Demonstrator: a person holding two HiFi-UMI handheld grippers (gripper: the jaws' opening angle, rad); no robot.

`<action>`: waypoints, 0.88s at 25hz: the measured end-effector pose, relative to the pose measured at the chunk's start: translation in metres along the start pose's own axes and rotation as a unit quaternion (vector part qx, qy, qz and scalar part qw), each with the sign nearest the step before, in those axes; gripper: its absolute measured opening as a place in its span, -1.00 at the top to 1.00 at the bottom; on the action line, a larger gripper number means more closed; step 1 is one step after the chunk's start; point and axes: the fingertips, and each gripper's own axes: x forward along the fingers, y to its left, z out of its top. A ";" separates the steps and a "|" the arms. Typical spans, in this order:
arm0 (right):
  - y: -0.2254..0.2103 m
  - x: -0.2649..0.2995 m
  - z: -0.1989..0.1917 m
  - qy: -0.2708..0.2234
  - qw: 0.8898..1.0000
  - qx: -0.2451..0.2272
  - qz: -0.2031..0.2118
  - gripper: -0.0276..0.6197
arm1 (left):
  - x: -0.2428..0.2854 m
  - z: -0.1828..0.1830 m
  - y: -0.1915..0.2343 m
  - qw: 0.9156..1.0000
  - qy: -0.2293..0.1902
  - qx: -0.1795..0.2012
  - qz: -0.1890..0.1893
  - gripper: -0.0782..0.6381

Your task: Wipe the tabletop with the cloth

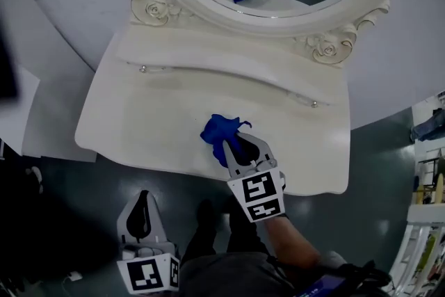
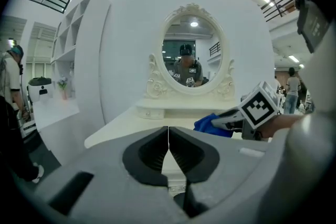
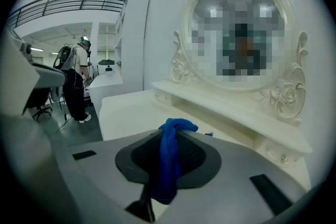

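The right gripper (image 1: 233, 147) clamps the blue cloth (image 1: 221, 130) over the tabletop (image 1: 153, 115); the left gripper (image 1: 141, 209) hangs closed, empty.

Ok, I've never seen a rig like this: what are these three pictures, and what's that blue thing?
There is no robot here: a person carries a hand-held gripper in each hand. The top-down picture comes from a camera on the person's head. The other two come from cameras riding on each gripper, looking along its jaws. The surface is a white dressing table with an oval mirror. The right hand-held gripper is shut on a blue cloth, over the front part of the tabletop. The left hand-held gripper is shut and empty, held off the table's front edge, above the floor.
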 end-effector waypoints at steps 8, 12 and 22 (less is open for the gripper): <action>0.037 0.039 -0.053 0.049 0.999 0.005 0.023 0.71 | 0.011 -0.043 0.020 0.999 0.040 -0.010 -0.003 0.73; 0.040 0.044 -0.070 0.066 0.998 -0.001 0.018 0.71 | 0.018 -0.053 0.021 0.998 0.051 -0.016 -0.020 0.73; 0.035 0.043 -0.078 0.062 0.998 0.017 0.006 0.71 | 0.031 -0.059 -0.002 0.997 0.063 -0.006 -0.053 0.73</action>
